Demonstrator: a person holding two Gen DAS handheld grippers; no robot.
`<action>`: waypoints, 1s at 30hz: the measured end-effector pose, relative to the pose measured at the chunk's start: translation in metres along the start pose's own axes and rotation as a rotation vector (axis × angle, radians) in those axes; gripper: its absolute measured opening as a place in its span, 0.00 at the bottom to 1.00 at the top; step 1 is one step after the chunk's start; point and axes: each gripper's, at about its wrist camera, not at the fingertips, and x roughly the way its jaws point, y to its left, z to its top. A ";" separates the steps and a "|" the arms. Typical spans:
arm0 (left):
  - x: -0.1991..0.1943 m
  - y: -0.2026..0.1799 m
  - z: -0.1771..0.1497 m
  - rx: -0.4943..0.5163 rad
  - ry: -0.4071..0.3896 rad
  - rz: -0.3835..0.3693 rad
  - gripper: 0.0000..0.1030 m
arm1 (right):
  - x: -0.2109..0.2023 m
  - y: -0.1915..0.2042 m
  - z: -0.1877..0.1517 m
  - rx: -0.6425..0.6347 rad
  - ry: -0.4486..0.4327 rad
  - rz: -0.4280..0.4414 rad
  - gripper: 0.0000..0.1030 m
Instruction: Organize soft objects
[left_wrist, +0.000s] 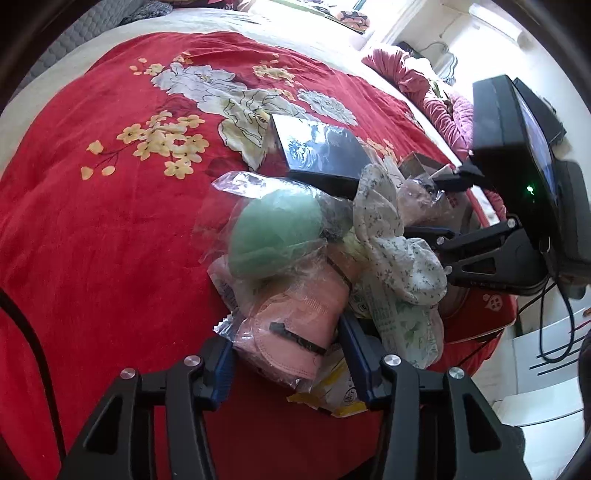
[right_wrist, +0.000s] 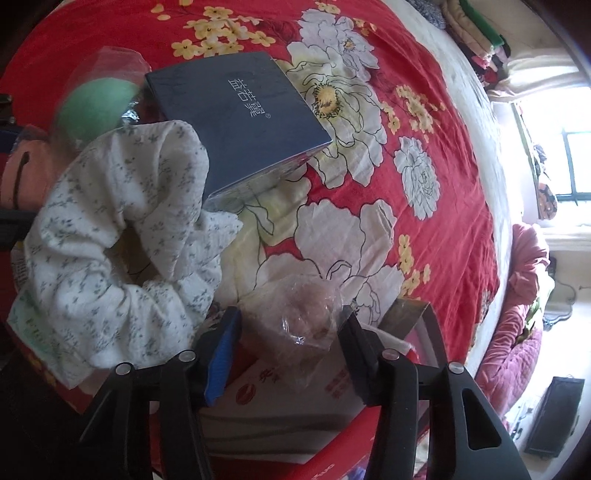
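Observation:
A pile of soft things lies on the red flowered bedspread (left_wrist: 110, 184). My left gripper (left_wrist: 288, 354) is shut on a pink face mask in a clear wrapper (left_wrist: 295, 325), which fills the gap between the blue pads. My right gripper (right_wrist: 290, 343) is shut on a brownish puff in a clear bag (right_wrist: 295, 314); the left wrist view shows the right gripper (left_wrist: 436, 206) at the pile's far side. Between them lie a bagged green sponge (left_wrist: 273, 229) and a white flowered scrunchie (right_wrist: 122, 221).
A dark blue box (right_wrist: 240, 125) rests tilted on the pile's far edge. A green-printed tissue pack (left_wrist: 402, 325) and a yellow packet (left_wrist: 336, 391) lie by the left gripper. A red and white carton (right_wrist: 295, 398) sits under the right gripper. Pink cushions (right_wrist: 524, 295) line the bed's edge.

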 end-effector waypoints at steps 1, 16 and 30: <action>-0.001 0.000 0.000 0.000 -0.001 -0.002 0.50 | -0.002 -0.001 -0.002 0.013 -0.007 0.007 0.51; -0.024 -0.002 -0.012 0.019 0.007 0.052 0.49 | -0.063 -0.022 -0.060 0.372 -0.209 0.096 0.49; -0.052 -0.032 -0.016 0.057 -0.052 0.084 0.48 | -0.083 -0.024 -0.116 0.829 -0.348 0.219 0.48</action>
